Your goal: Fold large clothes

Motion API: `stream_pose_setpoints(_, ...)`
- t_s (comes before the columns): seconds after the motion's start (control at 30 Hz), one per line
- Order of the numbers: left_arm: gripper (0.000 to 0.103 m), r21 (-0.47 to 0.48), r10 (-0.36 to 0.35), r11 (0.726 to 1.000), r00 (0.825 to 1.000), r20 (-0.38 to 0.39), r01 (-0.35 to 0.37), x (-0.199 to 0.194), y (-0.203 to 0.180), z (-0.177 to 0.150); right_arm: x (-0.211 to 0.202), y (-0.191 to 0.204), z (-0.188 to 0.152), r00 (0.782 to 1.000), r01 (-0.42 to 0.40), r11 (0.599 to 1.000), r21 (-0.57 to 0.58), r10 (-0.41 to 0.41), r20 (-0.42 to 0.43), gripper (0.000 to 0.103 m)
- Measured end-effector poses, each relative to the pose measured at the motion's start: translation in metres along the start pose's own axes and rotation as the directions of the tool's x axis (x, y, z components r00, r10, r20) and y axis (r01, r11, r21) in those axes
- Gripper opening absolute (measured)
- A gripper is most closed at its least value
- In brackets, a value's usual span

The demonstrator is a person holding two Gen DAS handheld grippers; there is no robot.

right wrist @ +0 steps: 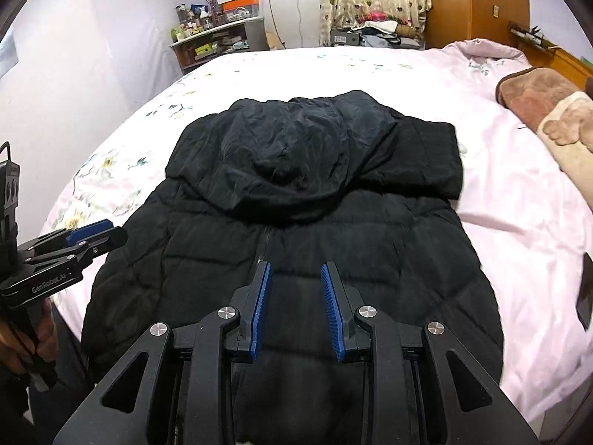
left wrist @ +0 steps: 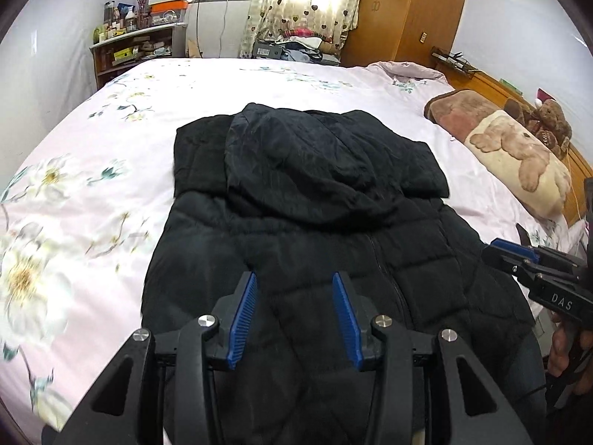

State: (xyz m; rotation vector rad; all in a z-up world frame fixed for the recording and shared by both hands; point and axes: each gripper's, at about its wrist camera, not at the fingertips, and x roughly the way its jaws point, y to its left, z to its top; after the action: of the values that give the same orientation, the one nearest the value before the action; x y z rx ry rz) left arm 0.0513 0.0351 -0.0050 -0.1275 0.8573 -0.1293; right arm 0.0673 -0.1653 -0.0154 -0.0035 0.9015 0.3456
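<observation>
Black jacket [left wrist: 296,222] lying flat on bed [left wrist: 111,118], hood folded down over chest. Left gripper [left wrist: 294,315] and right gripper [right wrist: 296,307] hovering above hem, fingers released, grasping nothing. Advice: pinching hem corners evenly, folding toward hood.

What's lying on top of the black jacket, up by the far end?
The jacket has its own hood folded down over its chest. The zipper disappears beneath the hood, so anything else under it is hidden.
</observation>
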Motion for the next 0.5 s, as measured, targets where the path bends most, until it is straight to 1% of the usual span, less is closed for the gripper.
stream_pose_setpoints(0.23, 0.048, 0.004, 0.007, 1.000, 1.000, -0.003, -0.007, -0.031, 0.003, -0.030, -0.034, 0.011, -0.030, 1.000, 0.012, 1.000, -0.011, -0.012, 0.017, 0.029)
stream_pose_setpoints(0.33, 0.049, 0.001, 0.017, 1.000, 1.000, -0.003, -0.017, -0.038, 0.005, -0.040, -0.042, 0.013, -0.041, 1.000, 0.018, 1.000, -0.013, -0.018, 0.021, 0.029)
stream_pose_setpoints(0.5, 0.050, -0.023, 0.029, 0.999, 1.000, -0.004, -0.029, -0.044, 0.011, -0.047, -0.048, 0.011, -0.050, 0.999, 0.028, 1.000, -0.010, -0.027, 0.027, 0.029)
